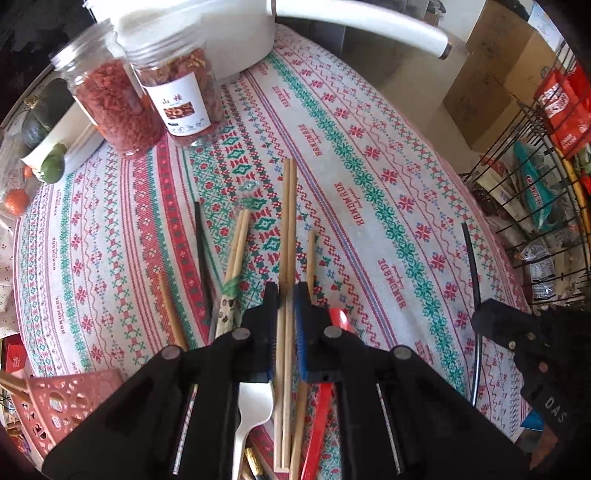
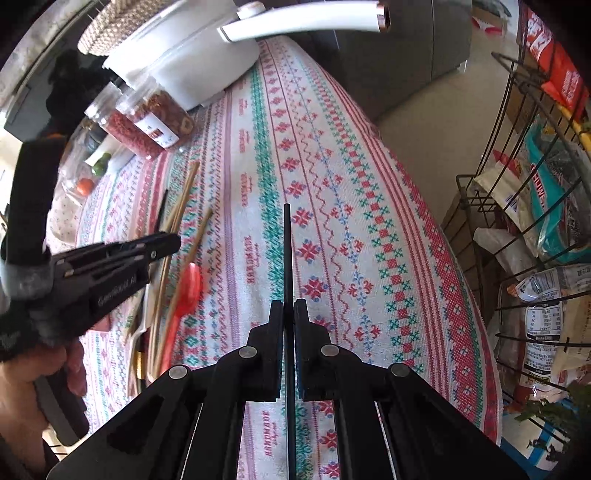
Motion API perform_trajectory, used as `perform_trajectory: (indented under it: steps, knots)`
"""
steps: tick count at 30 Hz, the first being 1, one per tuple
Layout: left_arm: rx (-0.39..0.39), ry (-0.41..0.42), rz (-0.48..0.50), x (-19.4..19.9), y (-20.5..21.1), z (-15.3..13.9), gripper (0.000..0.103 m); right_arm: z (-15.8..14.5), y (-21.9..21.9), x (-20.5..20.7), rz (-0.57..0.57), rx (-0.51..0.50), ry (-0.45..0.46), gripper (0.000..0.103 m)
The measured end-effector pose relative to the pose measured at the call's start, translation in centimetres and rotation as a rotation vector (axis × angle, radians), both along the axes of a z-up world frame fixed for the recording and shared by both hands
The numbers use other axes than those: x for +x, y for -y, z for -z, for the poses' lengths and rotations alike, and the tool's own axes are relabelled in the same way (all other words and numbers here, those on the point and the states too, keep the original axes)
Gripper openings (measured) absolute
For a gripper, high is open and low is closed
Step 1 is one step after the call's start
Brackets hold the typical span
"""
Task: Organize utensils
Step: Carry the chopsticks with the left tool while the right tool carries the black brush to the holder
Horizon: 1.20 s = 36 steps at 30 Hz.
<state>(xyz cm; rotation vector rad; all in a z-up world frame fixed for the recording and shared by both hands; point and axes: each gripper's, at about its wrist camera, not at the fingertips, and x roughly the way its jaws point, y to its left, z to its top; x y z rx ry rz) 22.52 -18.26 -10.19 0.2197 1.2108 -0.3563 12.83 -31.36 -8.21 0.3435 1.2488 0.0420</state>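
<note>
In the left wrist view my left gripper (image 1: 287, 293) is shut on a pair of wooden chopsticks (image 1: 289, 206) that run straight ahead over the patterned tablecloth. Around them lie a black chopstick (image 1: 201, 251), a green-banded wooden pair (image 1: 238, 243), loose single sticks (image 1: 311, 258), a red spoon (image 1: 334, 373) and a white fork (image 1: 255, 406). At the lower left is a pink perforated basket (image 1: 62, 402). My right gripper (image 2: 288, 306) is shut on a thin black chopstick (image 2: 287, 251). It also shows far right as the right gripper (image 1: 480, 314).
Two clear jars of red dried food (image 1: 147, 99) and a white pot (image 1: 207, 33) stand at the table's far left. A wire rack (image 2: 524, 206) full of packets stands off the table's right edge. A hand (image 2: 40, 391) holds the left gripper (image 2: 171, 242).
</note>
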Motion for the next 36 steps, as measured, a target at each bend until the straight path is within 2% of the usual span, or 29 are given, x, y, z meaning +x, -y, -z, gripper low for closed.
perform_trajectory:
  steps: [8, 14, 17, 20, 25, 30, 33, 36]
  knots:
    - [-0.107, 0.191, 0.042, -6.9, -4.5, -6.8, 0.010, -4.9, -2.8, -1.3, -0.027, -0.026, 0.141, 0.005]
    - [-0.181, 0.343, 0.025, -12.0, -8.8, -9.8, 0.010, -8.0, -5.5, -2.6, -0.058, -0.059, 0.235, 0.005]
    - [-0.242, 0.402, 0.003, -14.1, -11.3, -10.8, 0.010, -9.1, -6.7, -3.0, -0.073, -0.086, 0.286, 0.005]
    - [-0.282, 0.469, 0.011, -15.0, -13.3, -11.9, 0.010, -9.9, -7.6, -3.2, -0.090, -0.096, 0.318, 0.005]
    - [-0.312, 0.628, -0.002, -16.2, -16.3, -13.8, 0.010, -11.5, -8.7, -3.6, -0.099, -0.107, 0.379, 0.005]
    - [-0.329, 0.828, -0.040, -16.8, -18.9, -14.9, 0.010, -13.3, -9.6, -4.0, -0.097, -0.083, 0.437, 0.005]
    - [-0.347, 0.894, -0.084, -16.3, -19.9, -15.1, 0.010, -14.5, -10.7, -4.2, -0.113, -0.111, 0.489, 0.004]
    - [-0.336, 0.949, -0.128, -15.5, -20.6, -15.0, 0.010, -15.4, -11.5, -4.5, -0.126, -0.098, 0.521, 0.004]
